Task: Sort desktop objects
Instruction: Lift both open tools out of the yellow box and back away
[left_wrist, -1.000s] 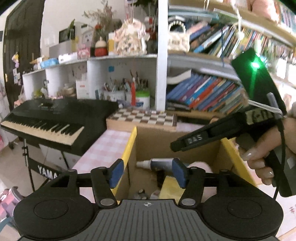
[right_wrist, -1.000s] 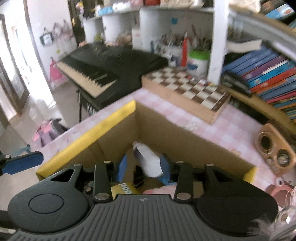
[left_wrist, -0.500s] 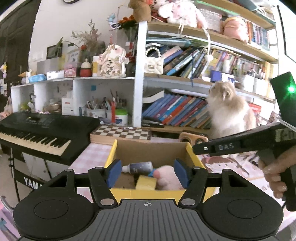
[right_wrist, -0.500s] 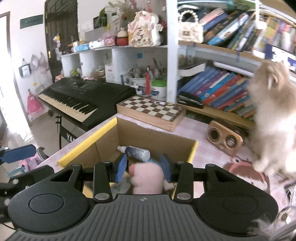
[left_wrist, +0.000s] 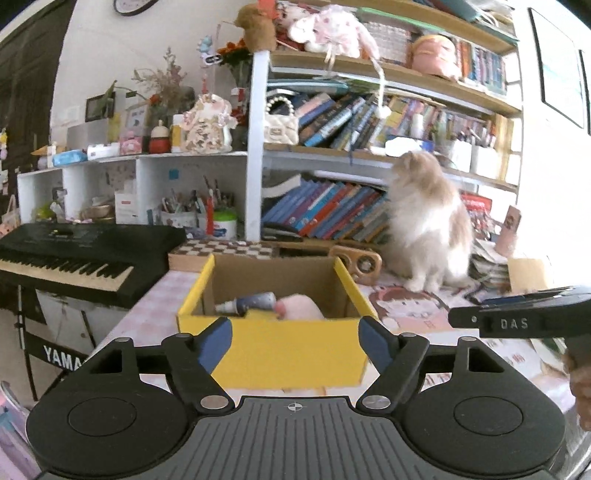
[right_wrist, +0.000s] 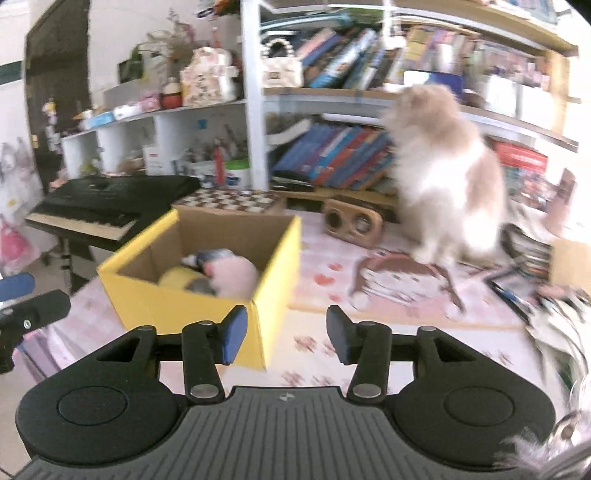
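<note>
A yellow cardboard box (left_wrist: 273, 350) (right_wrist: 177, 302) stands on the pink checked desk. Inside it lie a grey-blue bottle (left_wrist: 251, 302) (right_wrist: 212, 256), a pink plush toy (left_wrist: 299, 306) (right_wrist: 232, 275) and a yellow item (right_wrist: 177, 278). My left gripper (left_wrist: 294, 341) hangs in front of the box's near wall, its jaws opening, with nothing between them. My right gripper (right_wrist: 283, 334) is off the box's right front corner, jaws opening and empty. In the left wrist view the right gripper's body (left_wrist: 524, 321) shows at the right edge, held by a hand.
A fluffy cream cat (left_wrist: 424, 221) (right_wrist: 447, 173) sits on the desk right of the box. Behind the box lie a chessboard (right_wrist: 229, 199) and a wooden speaker (right_wrist: 352, 221). A black keyboard (left_wrist: 74, 258) stands left. Loose books and papers (right_wrist: 535, 266) crowd the right.
Both grippers have pulled back out of the box toward the near side, and their jaws have widened. The box now lies ahead of them, and the cat has come into view.
</note>
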